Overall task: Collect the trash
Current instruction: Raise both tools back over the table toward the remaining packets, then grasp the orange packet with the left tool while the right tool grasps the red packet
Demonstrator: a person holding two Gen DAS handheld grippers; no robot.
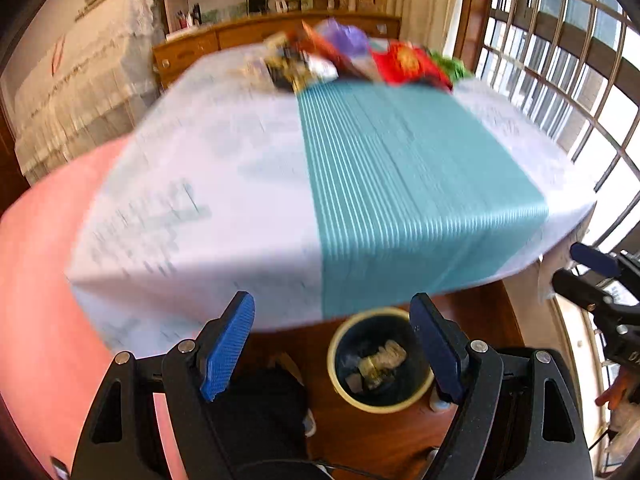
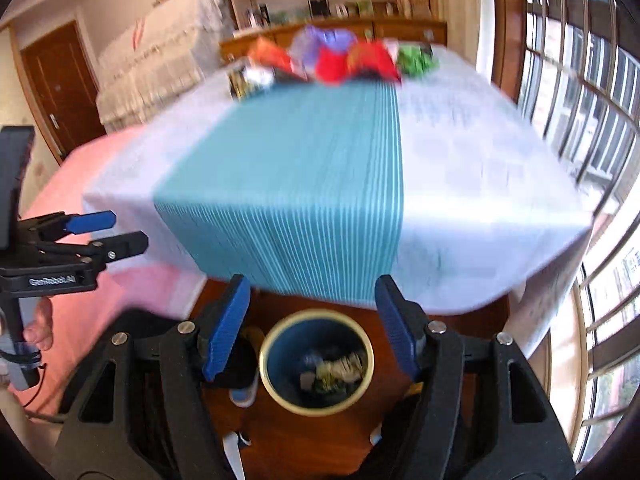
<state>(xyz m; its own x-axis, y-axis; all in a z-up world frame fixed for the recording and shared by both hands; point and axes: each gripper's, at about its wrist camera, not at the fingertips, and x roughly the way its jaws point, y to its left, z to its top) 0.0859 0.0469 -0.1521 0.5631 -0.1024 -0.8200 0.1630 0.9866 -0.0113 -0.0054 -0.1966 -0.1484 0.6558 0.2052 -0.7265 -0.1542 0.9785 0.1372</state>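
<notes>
Below the left hand-held gripper [image 1: 334, 350], in the left wrist view, a round dark-blue waste bin with a cream rim [image 1: 332, 356] is standing on the brown wooden floor, already holding a few crumpled scraps. Its blue-padded jaws are standing well apart with nothing between them. Ahead and above, a desk draped in a white cloth with a teal striped runner [image 1: 240, 200] is filling the view, and the pile of crumpled colourful wrappers [image 1: 360, 58] is lying at its far edge, well apart from the gripper, its long axis running left to right. The right hand-held gripper [image 1: 592, 270] is showing at the right border.

From the right wrist view, the right gripper's jaws are likewise standing apart and empty, angled downward over the same bin. The wrappers are lying straight ahead across the runner, so I judge both hands about equally far from them; each would need to reach forward over the desk.
</notes>
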